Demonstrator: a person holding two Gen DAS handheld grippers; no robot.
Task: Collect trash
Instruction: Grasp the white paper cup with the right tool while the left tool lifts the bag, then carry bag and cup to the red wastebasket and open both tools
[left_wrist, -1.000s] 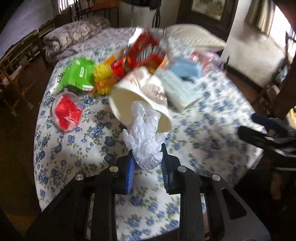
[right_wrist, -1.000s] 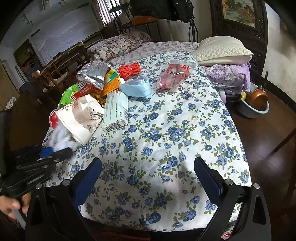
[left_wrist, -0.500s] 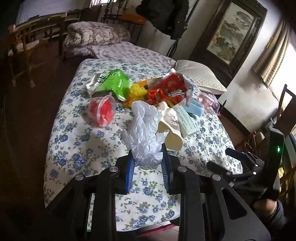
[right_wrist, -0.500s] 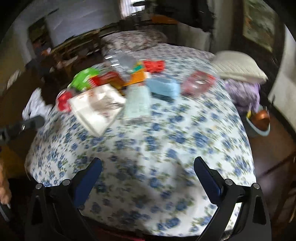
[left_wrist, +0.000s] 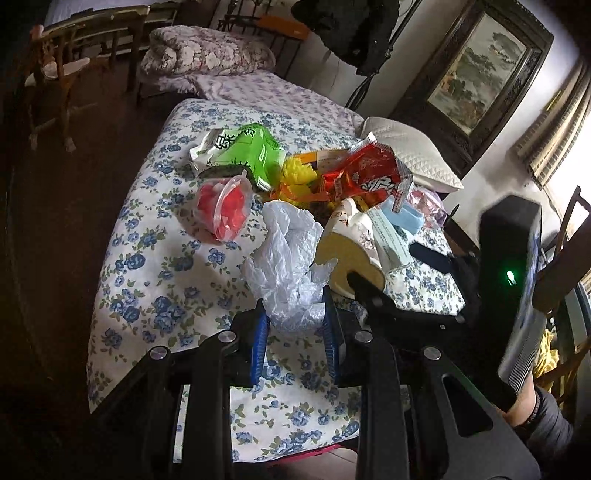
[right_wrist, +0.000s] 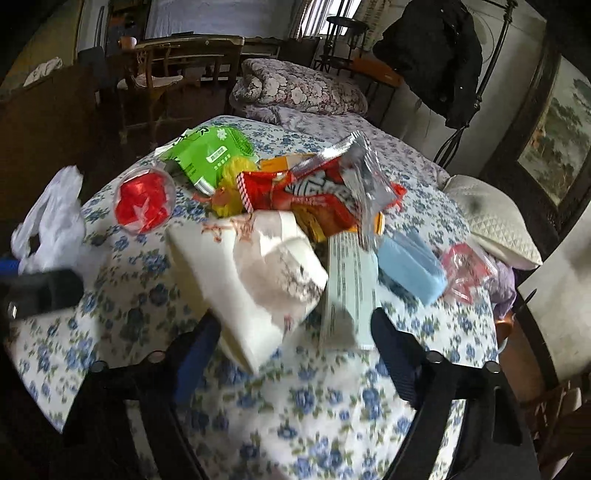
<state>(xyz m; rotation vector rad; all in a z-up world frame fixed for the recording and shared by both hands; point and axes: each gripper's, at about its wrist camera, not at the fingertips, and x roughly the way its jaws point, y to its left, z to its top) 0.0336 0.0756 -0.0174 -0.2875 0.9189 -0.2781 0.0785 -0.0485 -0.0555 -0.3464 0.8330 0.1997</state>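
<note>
My left gripper (left_wrist: 295, 325) is shut on a crumpled white plastic bag (left_wrist: 288, 258), held above the flowered bedspread (left_wrist: 155, 288); the same bag (right_wrist: 51, 221) shows at the left of the right wrist view. Behind it lies a heap of trash: a cream paper bag (right_wrist: 243, 280), a pale green box (right_wrist: 351, 288), a red snack packet (right_wrist: 317, 195), a green packet (right_wrist: 210, 151) and a clear cup of red scraps (right_wrist: 144, 203). My right gripper (right_wrist: 295, 332) is closing, with the paper bag's near corner and the box's end between its fingers. No pad visibly presses on either.
A blue pack (right_wrist: 410, 266) and a pink clear wrapper (right_wrist: 465, 269) lie right of the heap. A white pillow (right_wrist: 491, 221) and a folded quilt (right_wrist: 295, 88) sit at the far end. Wooden chairs (left_wrist: 55, 70) stand on the dark floor to the left.
The left gripper pulled back and rolled, drawing the plastic bag away from the paper bag. The right gripper swung over to the heap and its jaws narrowed around the paper bag's corner.
</note>
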